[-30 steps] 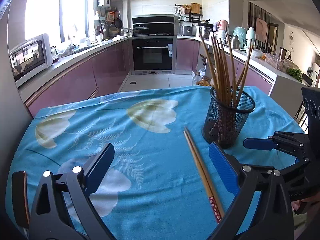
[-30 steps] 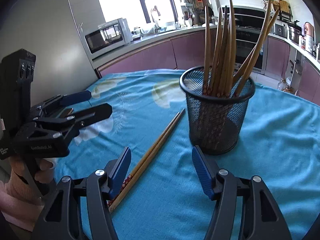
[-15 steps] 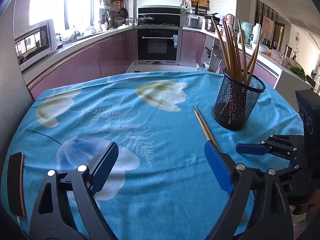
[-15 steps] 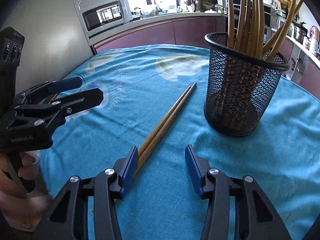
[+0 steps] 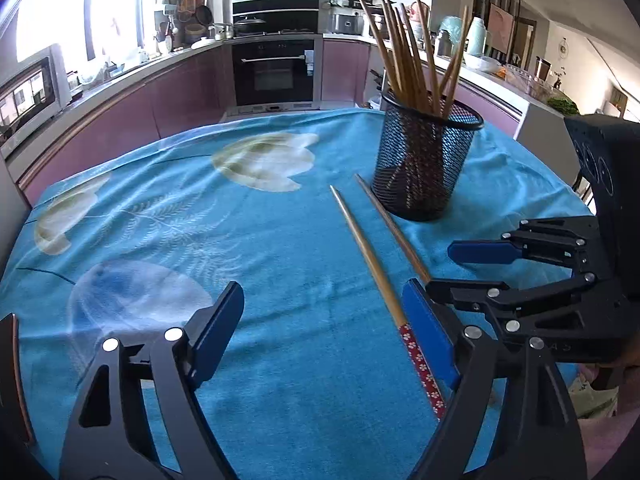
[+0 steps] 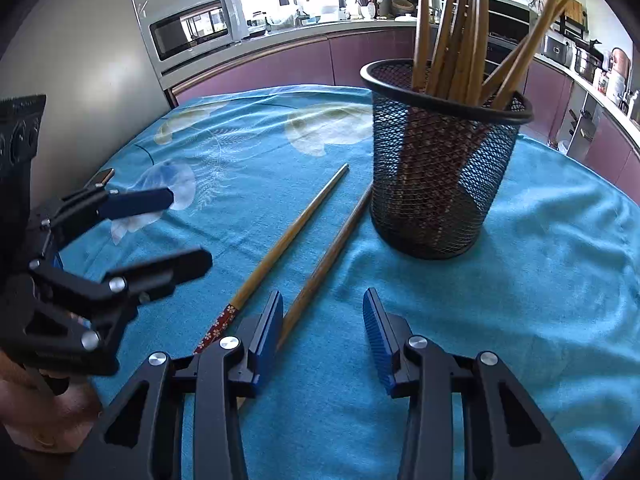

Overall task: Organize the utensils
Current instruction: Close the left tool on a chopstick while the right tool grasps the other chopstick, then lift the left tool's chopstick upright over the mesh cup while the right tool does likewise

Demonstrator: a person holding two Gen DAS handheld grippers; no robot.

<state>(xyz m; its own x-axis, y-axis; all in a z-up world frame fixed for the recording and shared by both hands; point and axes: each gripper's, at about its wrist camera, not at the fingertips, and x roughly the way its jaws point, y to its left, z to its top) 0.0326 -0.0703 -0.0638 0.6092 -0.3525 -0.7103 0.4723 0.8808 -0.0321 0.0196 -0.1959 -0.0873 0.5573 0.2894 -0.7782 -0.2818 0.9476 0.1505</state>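
Spreading over the table, wrinkling slightly: a blue tablecloth [image 5: 280, 280] with pale flower prints. Standing behind it along the wall: purple kitchen cabinets [image 5: 160, 108] under a grey countertop. Sitting at the far end: a black built-in oven [image 5: 274, 72]. Resting on the counter near the bright window: a silver microwave [image 6: 196, 32].

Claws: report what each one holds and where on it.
Nothing is held. Left claw and right claw are open; both chopsticks lie on the tablecloth.
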